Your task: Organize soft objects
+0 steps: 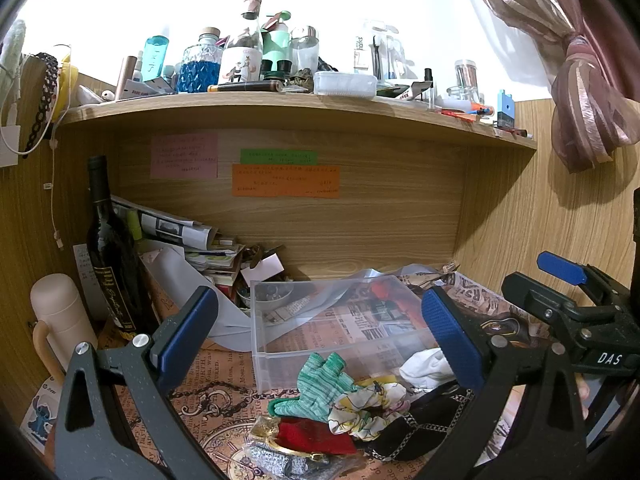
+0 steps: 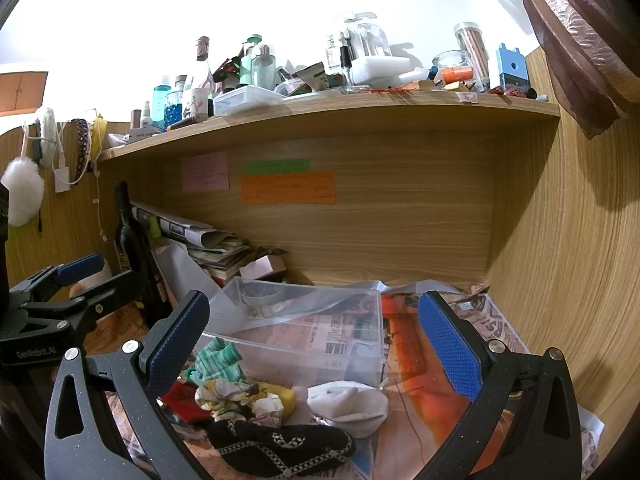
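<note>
1. Both tools hang above the pile with their blue pads spread wide and nothing between them: the left tool (image 1: 320,336) hovers over the green side of the heap, the right tool (image 2: 316,344) over the white and black pieces.
2. Soft things lie bunched on the newsprint-covered surface (image 2: 424,360), just near of the clear plastic bin (image 2: 304,328): a green striped knit glove (image 1: 324,384), a yellow floral fabric scrunchie (image 1: 368,400), a red cloth pouch (image 1: 316,436), a black patterned sock (image 2: 280,444) and a white crumpled sock (image 2: 348,404).
3. That open, seemingly empty bin is probably the place meant for them.
4. Gathering them close to its near wall keeps each carry short.
5. Neither tool touches any cloth yet; the sorting looks barely begun.
</note>
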Demonstrator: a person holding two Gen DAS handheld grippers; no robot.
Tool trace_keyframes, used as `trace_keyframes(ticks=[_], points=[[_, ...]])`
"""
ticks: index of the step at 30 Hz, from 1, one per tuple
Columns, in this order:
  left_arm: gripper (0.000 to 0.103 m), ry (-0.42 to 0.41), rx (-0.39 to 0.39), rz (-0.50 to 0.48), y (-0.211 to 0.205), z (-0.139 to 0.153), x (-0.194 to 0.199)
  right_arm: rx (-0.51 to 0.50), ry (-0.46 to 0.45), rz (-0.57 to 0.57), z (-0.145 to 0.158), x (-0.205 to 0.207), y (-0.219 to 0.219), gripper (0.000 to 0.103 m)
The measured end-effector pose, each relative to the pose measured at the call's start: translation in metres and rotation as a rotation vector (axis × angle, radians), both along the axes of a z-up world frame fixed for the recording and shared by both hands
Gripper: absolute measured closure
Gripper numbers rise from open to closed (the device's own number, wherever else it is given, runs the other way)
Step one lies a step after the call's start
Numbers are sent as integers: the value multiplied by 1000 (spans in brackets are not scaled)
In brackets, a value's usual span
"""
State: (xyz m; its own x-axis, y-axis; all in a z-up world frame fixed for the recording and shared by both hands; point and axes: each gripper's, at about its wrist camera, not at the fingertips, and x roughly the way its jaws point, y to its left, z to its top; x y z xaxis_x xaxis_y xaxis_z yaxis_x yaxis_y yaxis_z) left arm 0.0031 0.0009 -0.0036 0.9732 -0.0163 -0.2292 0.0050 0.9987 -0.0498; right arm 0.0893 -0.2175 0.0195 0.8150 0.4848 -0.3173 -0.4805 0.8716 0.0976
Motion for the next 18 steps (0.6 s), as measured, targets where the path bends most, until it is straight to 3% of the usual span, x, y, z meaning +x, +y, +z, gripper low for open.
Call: trace_keyframes(ticks=[18], points=[[0,0,0,1,0,0,0,3,-2,2,1,-1,1,0]])
